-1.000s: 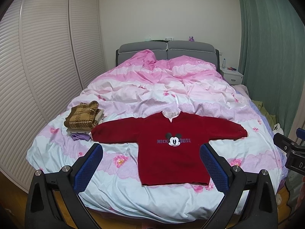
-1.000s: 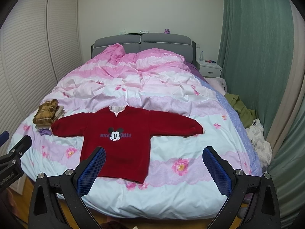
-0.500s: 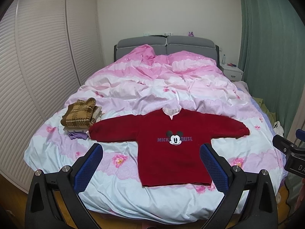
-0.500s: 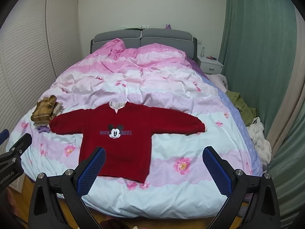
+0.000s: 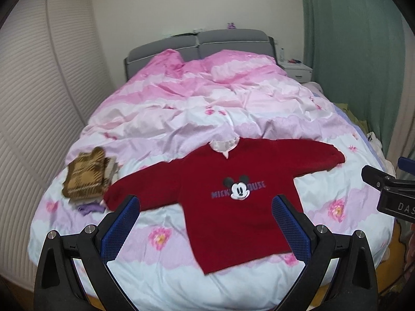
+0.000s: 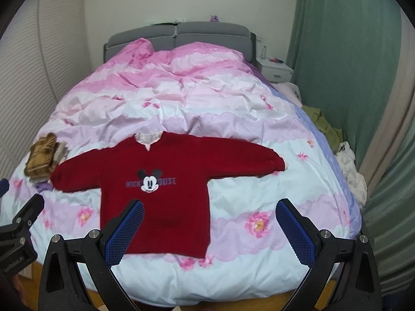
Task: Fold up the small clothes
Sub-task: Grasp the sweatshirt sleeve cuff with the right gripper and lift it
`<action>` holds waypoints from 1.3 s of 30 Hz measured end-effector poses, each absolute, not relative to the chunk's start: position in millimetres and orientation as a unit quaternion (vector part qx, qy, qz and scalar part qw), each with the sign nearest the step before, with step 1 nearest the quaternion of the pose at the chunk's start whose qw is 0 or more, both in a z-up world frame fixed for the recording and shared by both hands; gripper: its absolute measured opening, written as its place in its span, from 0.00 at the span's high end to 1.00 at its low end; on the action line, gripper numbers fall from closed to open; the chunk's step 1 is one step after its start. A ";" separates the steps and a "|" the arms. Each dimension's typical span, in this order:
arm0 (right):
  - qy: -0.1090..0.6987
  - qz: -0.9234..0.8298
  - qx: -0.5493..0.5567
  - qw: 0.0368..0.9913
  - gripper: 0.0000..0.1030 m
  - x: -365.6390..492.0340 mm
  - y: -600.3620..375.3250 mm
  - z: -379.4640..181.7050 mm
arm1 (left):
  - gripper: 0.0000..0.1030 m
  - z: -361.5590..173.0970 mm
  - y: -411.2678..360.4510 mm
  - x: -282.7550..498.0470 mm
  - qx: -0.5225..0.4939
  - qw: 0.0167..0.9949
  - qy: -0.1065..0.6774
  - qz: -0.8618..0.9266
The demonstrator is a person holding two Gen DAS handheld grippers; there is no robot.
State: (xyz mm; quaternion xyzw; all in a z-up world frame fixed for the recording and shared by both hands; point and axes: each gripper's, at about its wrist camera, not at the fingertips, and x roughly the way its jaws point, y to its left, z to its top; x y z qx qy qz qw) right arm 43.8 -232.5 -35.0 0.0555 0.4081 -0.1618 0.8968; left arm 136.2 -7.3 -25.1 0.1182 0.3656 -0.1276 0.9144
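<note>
A small red Mickey Mouse sweater (image 5: pixel 233 194) lies flat, face up, sleeves spread, on the near part of the bed; it also shows in the right wrist view (image 6: pixel 160 189). My left gripper (image 5: pixel 205 230) is open and empty, held above the foot of the bed in front of the sweater's hem. My right gripper (image 6: pixel 207 230) is open and empty, above the hem's right corner. Each gripper's side shows at the edge of the other's view.
The bed (image 5: pixel 207 108) has a pink and white floral duvet. A folded brown plaid garment (image 5: pixel 85 176) sits on a small stack left of the sweater. Wardrobe doors (image 5: pixel 39 90) stand left, green curtains (image 6: pixel 350 64) right, clothes (image 6: pixel 347 163) lie beside the bed.
Both grippers have moved closer to the bed and tilted slightly; the sweater looks larger. The sweater has not moved. Both stay open.
</note>
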 end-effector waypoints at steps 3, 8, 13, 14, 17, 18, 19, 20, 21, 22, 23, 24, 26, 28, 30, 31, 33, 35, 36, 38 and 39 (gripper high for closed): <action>0.418 -0.185 0.073 0.886 0.01 61.0 -242.0 -44.2 | 0.00 -31.9 -21.2 160.7 0.125 0.913 0.361 -0.143; 0.433 -0.223 0.095 0.868 0.01 86.0 -278.9 -61.4 | 0.00 -44.5 -70.7 195.8 0.136 0.908 0.366 -0.154; 0.441 -0.233 0.094 0.862 0.01 112.2 -345.0 -85.4 | 0.00 -68.8 -147.3 231.4 0.130 0.892 0.407 -0.146; 0.448 -0.231 0.101 0.857 0.01 119.3 -364.8 -93.4 | 0.00 -74.2 -160.7 236.9 0.127 0.891 0.413 -0.143; 0.466 -0.216 0.135 0.847 0.01 138.6 -416.1 -118.1 | 0.00 -98.3 -209.8 256.8 0.119 0.881 0.438 -0.133; 0.467 -0.214 0.142 0.846 0.01 142.8 -428.6 -125.5 | 0.00 -107.2 -225.4 263.7 0.117 0.876 0.448 -0.133; 0.474 -0.215 0.147 0.841 0.01 150.0 -446.8 -136.9 | 0.00 -117.2 -242.9 272.4 0.118 0.871 0.460 -0.126; 0.481 -0.216 0.149 0.836 0.01 157.7 -464.2 -149.1 | 0.00 -125.3 -257.6 278.6 0.120 0.868 0.466 -0.121; 0.486 -0.217 0.150 0.833 0.01 164.2 -478.0 -160.0 | 0.00 -132.1 -269.2 282.9 0.122 0.866 0.469 -0.121; 0.493 -0.218 0.154 0.828 0.01 170.9 -492.3 -171.4 | 0.00 -141.6 -284.7 289.2 0.130 0.863 0.475 -0.117; 0.500 -0.216 0.160 0.823 0.01 178.3 -507.6 -184.8 | 0.00 -151.1 -299.2 294.4 0.137 0.860 0.477 -0.118; 0.506 -0.215 0.164 0.819 0.01 183.7 -518.7 -194.6 | 0.00 -159.8 -311.7 298.3 0.144 0.857 0.481 -0.119; 0.522 -0.210 0.173 0.808 0.02 198.8 -542.9 -221.9 | 0.00 -177.9 -333.8 307.6 0.159 0.843 0.501 -0.117; 0.535 -0.210 0.175 0.799 0.03 209.7 -556.7 -242.3 | 0.00 -191.8 -347.6 314.8 0.160 0.834 0.514 -0.121; 0.549 -0.209 0.179 0.789 0.06 220.1 -568.6 -261.4 | 0.00 -207.2 -361.8 322.6 0.173 0.826 0.524 -0.116; 0.554 -0.207 0.183 0.786 0.06 225.2 -573.5 -270.0 | 0.00 -214.2 -365.3 325.8 0.178 0.822 0.529 -0.112; 0.565 -0.204 0.189 0.777 0.06 234.9 -582.6 -285.8 | 0.00 -225.7 -372.2 331.8 0.180 0.815 0.541 -0.108; 0.576 -0.197 0.199 0.768 0.08 241.2 -588.5 -302.0 | 0.00 -237.6 -372.9 336.6 0.181 0.805 0.556 -0.103; 0.585 -0.195 0.207 0.760 0.09 245.1 -591.0 -311.4 | 0.00 -240.2 -373.1 336.6 0.180 0.803 0.559 -0.103; 0.593 -0.192 0.215 0.752 0.09 250.8 -592.6 -323.3 | 0.00 -245.6 -367.9 335.4 0.179 0.798 0.566 -0.103; 0.599 -0.194 0.210 0.748 0.09 254.6 -592.0 -328.5 | 0.00 -246.6 -365.3 334.1 0.179 0.798 0.567 -0.102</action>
